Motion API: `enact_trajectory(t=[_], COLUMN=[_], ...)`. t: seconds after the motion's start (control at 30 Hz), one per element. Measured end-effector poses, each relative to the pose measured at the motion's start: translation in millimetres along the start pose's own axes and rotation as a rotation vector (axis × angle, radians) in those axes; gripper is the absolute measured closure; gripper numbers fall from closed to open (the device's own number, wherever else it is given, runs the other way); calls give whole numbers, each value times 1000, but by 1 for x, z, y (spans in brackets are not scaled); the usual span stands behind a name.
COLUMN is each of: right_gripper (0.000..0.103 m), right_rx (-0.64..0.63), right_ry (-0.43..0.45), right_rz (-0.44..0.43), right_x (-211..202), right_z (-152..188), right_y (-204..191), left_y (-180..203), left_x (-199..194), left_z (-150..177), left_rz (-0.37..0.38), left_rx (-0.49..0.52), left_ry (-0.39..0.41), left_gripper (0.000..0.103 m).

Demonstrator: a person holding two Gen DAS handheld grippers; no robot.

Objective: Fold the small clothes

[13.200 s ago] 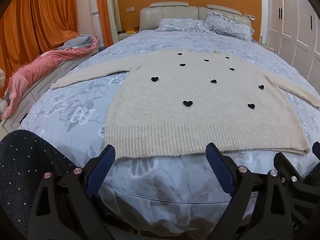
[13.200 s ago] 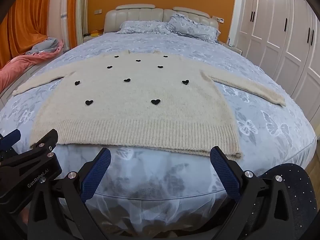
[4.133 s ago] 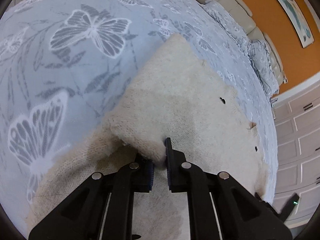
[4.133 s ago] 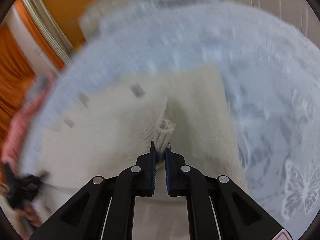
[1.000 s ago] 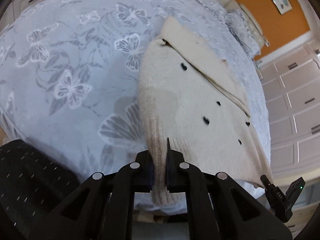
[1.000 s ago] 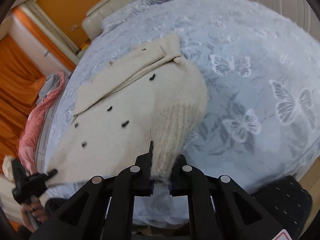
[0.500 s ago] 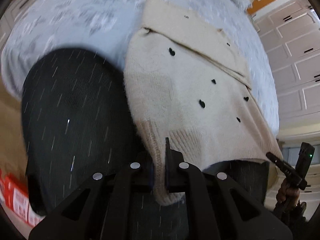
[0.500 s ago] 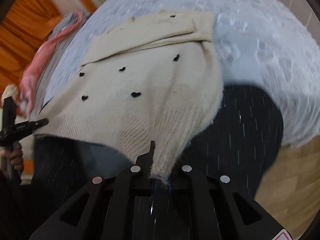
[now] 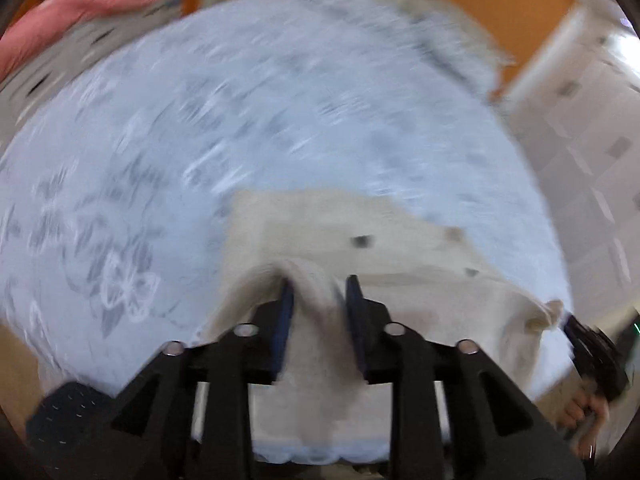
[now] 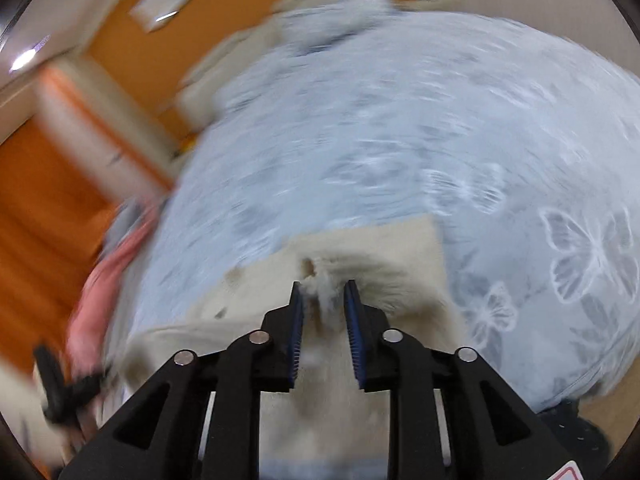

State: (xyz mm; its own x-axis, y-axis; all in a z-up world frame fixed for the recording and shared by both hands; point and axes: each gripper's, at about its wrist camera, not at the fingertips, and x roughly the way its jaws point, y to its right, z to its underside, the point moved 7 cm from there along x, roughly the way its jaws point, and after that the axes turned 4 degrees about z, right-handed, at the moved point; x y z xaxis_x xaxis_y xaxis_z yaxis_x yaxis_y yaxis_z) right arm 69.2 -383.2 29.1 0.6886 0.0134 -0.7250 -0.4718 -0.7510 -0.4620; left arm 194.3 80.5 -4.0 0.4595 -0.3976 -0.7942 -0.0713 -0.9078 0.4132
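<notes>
Left wrist view: left gripper (image 9: 316, 300) jaws are opening, a ribbed hem fold of the cream sweater (image 9: 360, 240) between them, apparently unpinched. Right gripper (image 10: 322, 300) likewise opening around fuzzy knit. Sweater lies at the near edge of the bed (image 9: 240, 120), on butterfly-print cover. Judged step: releasing the bottom-up fold. Next move calls for withdrawing clear without snagging, then smoothing.

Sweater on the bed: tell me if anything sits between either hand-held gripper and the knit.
Nothing visible does. The sweater hem bunches directly between the left hand-held gripper jaws and the right hand-held gripper jaws, both opening. Only the bedspread surrounds it.
</notes>
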Motion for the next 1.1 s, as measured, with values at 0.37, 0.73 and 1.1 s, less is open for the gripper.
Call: enact_trajectory(t=[0.37, 0.73, 1.1], right_gripper=[47, 42, 96], right_rx=[-187, -261, -216], right_ry=[-53, -235, 122], right_rz=[186, 229, -115], right_x=[32, 125, -21], right_z=[21, -5, -61], right_y=[30, 22, -34], left_y=[-4, -13, 23], left_x=[20, 95, -40], left_z=[13, -20, -73], left_rz=[-73, -39, 135], left_rx=[114, 82, 64], left_ry=[33, -83, 224], left_gripper=[40, 69, 96])
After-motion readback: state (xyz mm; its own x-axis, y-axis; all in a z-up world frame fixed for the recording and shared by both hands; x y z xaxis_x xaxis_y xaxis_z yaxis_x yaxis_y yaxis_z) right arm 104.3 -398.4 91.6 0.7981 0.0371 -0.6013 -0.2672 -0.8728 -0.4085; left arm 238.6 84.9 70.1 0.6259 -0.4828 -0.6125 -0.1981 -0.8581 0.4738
